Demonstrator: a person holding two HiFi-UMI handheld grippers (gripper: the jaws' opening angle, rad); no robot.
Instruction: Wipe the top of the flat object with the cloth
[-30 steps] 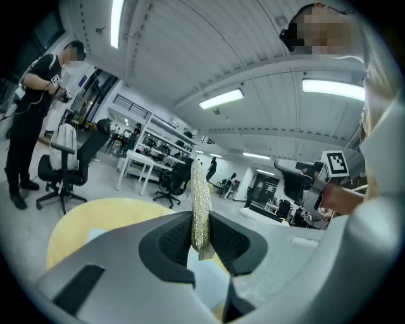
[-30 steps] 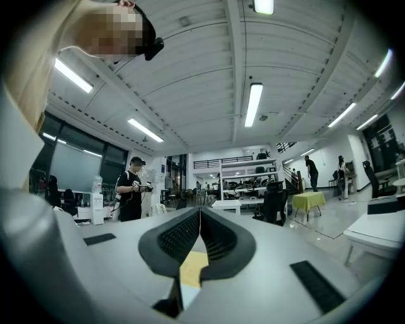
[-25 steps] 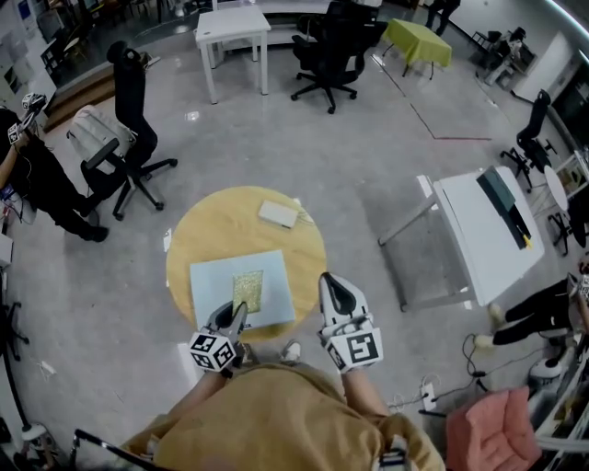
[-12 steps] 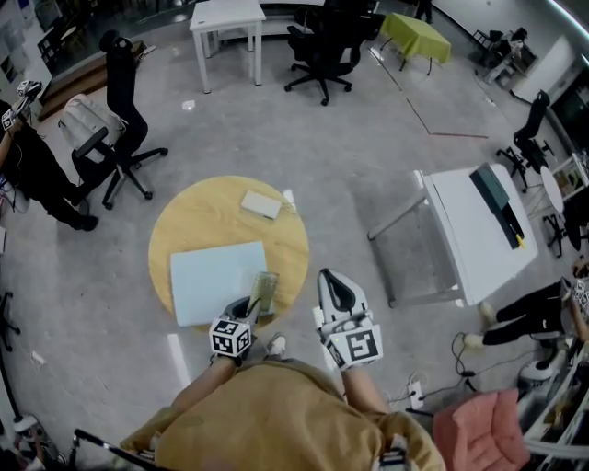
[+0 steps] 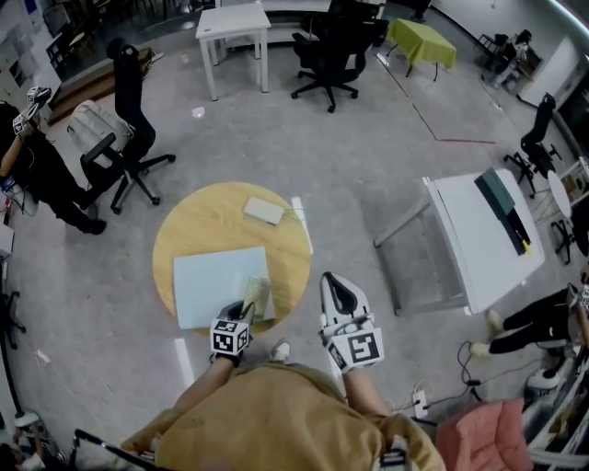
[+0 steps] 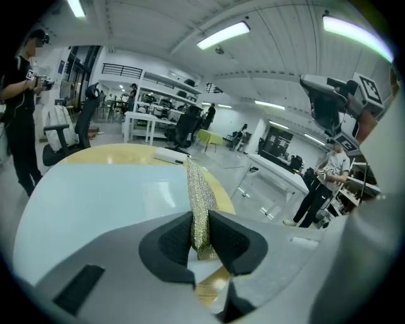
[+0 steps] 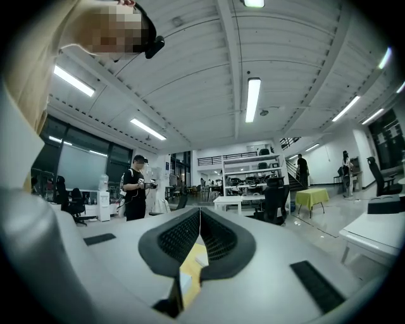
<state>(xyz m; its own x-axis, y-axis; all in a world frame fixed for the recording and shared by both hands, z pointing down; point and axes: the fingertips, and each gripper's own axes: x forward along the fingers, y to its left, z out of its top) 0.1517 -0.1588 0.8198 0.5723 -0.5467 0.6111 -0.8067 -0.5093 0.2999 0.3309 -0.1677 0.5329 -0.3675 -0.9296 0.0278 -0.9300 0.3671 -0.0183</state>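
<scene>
A pale blue flat board (image 5: 217, 283) lies on a round wooden table (image 5: 221, 224); it fills the left of the left gripper view (image 6: 95, 196). My left gripper (image 5: 239, 317) is shut on a glittery yellow-green cloth (image 5: 257, 296), which stands on edge between the jaws (image 6: 200, 209) at the board's near right edge. My right gripper (image 5: 337, 287) hangs beside the table's right rim, shut with nothing in it, its jaws (image 7: 200, 237) pointing level across the room.
A small white block (image 5: 264, 212) rests at the table's far side. An office chair (image 5: 124, 138) and a person stand at left, a white desk (image 5: 485, 241) at right, another white table (image 5: 234, 28) and chair beyond.
The cloth has gone from lying flat mid-board to held on edge at the board's near right edge, in the left gripper. The right gripper has stayed put.
</scene>
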